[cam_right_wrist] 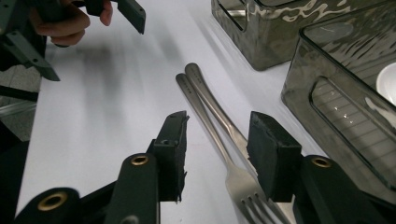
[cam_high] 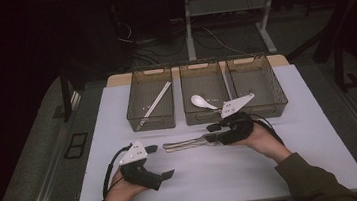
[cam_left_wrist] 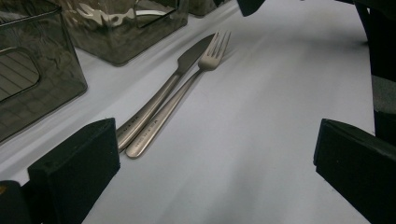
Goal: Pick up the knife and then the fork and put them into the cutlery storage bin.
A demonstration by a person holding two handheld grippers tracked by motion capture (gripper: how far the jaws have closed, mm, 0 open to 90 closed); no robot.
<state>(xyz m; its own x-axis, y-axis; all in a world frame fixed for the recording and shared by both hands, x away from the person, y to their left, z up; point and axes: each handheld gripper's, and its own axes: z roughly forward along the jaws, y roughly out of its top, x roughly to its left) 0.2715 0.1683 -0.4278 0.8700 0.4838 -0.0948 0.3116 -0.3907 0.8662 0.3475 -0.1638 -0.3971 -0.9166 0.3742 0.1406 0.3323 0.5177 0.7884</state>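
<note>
Right hand-held gripper (cam_right_wrist: pixel 217 154) of mine sits low over the fork (cam_right_wrist: pixel 219 140) and knife (cam_right_wrist: pixel 224 123), jaws part-way in and straddling both shafts near the fork's head, pads not yet pressing on either. They lie side by side, touching, on the white tabletop (cam_high: pixel 214 172) just in front of the middle bin (cam_high: pixel 204 91) (the one with the white spoon (cam_high: pixel 201 101)). My left hand-held gripper (cam_high: pixel 155 160) waits wide and empty near the handle ends. I judge this the grasp step: next I must pinch one piece alone, likely the fork, lift it clear of the other and carry it to a bin
</note>
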